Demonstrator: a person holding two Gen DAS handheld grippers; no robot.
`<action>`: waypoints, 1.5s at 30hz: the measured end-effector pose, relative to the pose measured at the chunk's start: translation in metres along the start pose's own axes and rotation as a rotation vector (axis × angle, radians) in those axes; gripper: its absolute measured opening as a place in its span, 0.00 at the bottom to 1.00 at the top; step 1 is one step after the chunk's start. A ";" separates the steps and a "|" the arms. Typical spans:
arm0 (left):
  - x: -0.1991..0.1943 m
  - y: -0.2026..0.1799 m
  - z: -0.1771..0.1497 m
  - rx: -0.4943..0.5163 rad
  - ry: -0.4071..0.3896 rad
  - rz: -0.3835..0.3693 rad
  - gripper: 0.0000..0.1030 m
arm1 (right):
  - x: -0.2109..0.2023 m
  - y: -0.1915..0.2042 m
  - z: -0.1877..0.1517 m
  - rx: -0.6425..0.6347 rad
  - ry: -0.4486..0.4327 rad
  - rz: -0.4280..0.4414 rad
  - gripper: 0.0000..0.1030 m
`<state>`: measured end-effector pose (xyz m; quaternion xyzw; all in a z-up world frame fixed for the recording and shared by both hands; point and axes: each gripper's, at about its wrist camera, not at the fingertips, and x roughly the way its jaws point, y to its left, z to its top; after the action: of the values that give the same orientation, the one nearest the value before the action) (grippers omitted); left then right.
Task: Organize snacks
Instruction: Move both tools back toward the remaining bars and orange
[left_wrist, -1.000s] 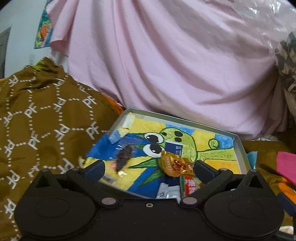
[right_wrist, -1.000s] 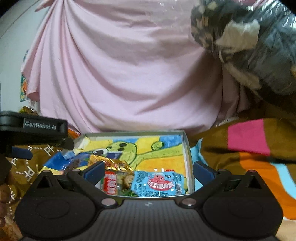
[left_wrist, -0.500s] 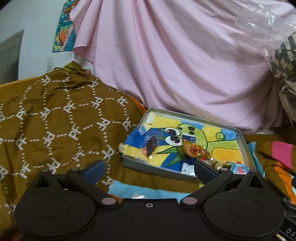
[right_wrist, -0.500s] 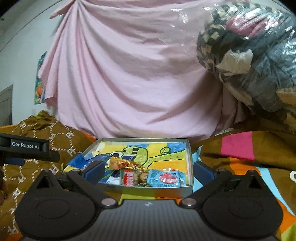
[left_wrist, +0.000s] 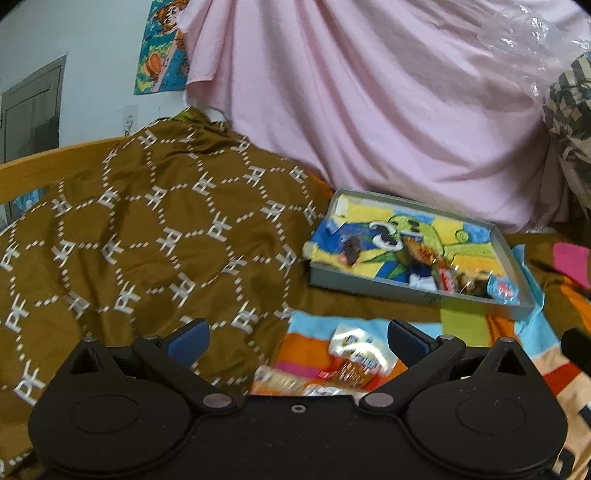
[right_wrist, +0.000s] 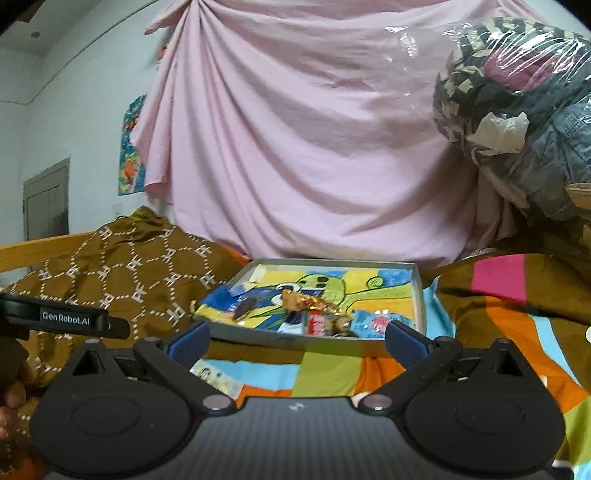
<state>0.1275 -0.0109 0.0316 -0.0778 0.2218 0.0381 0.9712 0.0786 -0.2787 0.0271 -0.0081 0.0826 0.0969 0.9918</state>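
Note:
A shallow grey tray with a cartoon lining lies on the striped bedspread. Inside it lie a dark snack, a gold-wrapped candy, a red packet and a light blue packet. A loose silver-and-orange snack packet rests on the bedspread in front of the tray. My left gripper is open just above that packet, holding nothing. My right gripper is open and empty, short of the tray's near wall.
A brown patterned quilt is heaped left of the tray. A pink sheet hangs behind. A plastic-wrapped bundle of clothes sits at the right. The left gripper's body and a hand show at the right view's left edge.
Both grippers have pulled back from the tray, which now looks smaller and farther. The loose packet on the bedspread has come into view under the left gripper. Both stay open.

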 end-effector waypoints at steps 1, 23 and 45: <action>-0.002 0.004 -0.004 0.003 0.006 0.004 0.99 | -0.003 0.002 -0.001 -0.003 0.007 0.006 1.00; 0.003 0.035 -0.058 0.239 0.108 -0.047 0.99 | -0.004 0.062 -0.048 -0.137 0.300 0.185 1.00; 0.038 0.035 -0.058 0.426 0.210 -0.107 0.99 | 0.043 0.077 -0.075 -0.243 0.488 0.245 1.00</action>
<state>0.1333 0.0152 -0.0416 0.1135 0.3200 -0.0692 0.9380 0.0927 -0.1976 -0.0542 -0.1398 0.3067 0.2201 0.9154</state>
